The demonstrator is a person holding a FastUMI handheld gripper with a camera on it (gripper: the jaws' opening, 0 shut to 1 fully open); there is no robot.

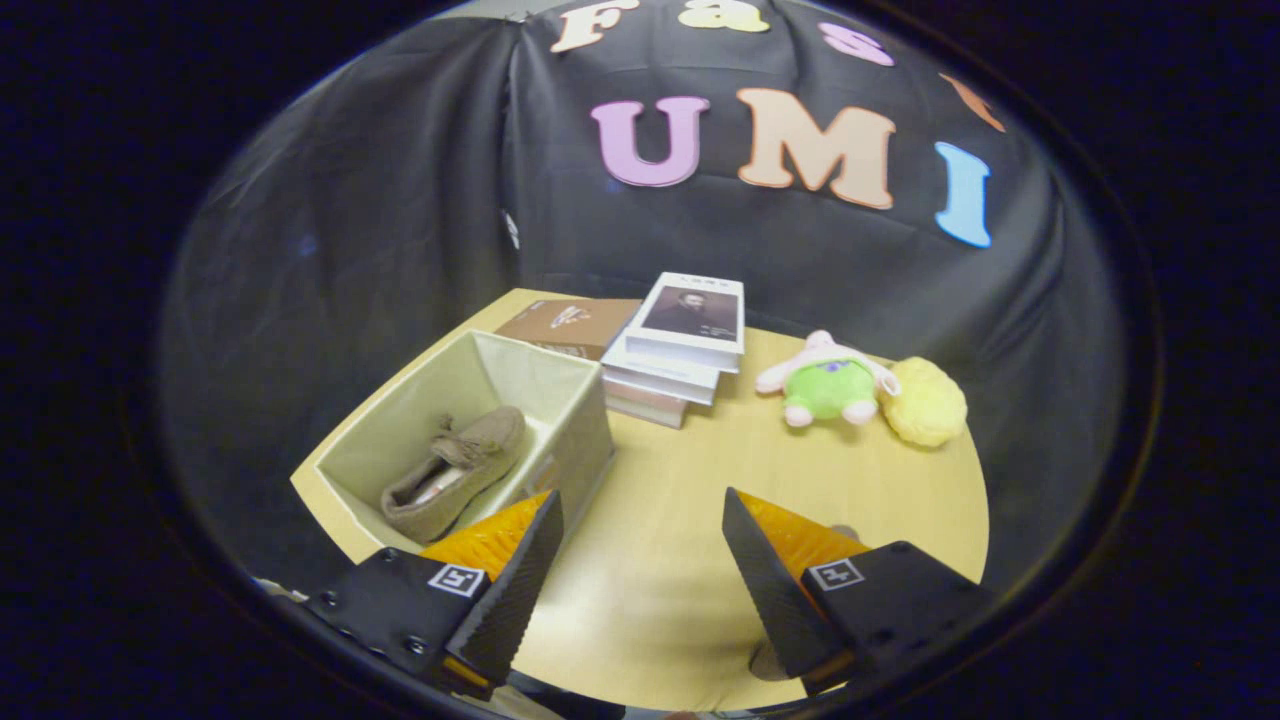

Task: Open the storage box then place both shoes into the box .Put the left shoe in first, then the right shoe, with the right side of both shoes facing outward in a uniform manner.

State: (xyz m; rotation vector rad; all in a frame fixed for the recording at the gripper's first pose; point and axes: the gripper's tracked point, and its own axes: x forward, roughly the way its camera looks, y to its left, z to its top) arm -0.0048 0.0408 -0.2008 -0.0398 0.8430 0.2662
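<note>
Hovering above the near edge of the tabletop point(700, 600), the gripper point(640, 580) carries nothing, its fingers spread wide with only bare wood between them. At the table's left edge the storage box point(575, 440) stands open with no lid in sight, and one brown shoe point(455, 470) already lies inside it, its long axis running on a diagonal from the box's near-left corner toward the middle, toe pointing away from the gripper. The box sits ahead and to the left, its near corner just beyond the left finger point(510, 590). Moving rightward, a brown book point(565, 325) lies flat behind the box at the far edge, and a stack of books point(680, 350) rises just beside the box's far-right corner. Farther right, near the far-right edge, a green and pink plush toy point(830, 385) lies touching a yellow fluffy toy point(925, 402). A small dark shape peeks from behind the right finger point(770, 590); whether it is the second shoe cannot be told. If it is, the next pickup is probably close under the gripper's right side, and the carry to the box would run leftward, with the books well clear of that path.
</note>
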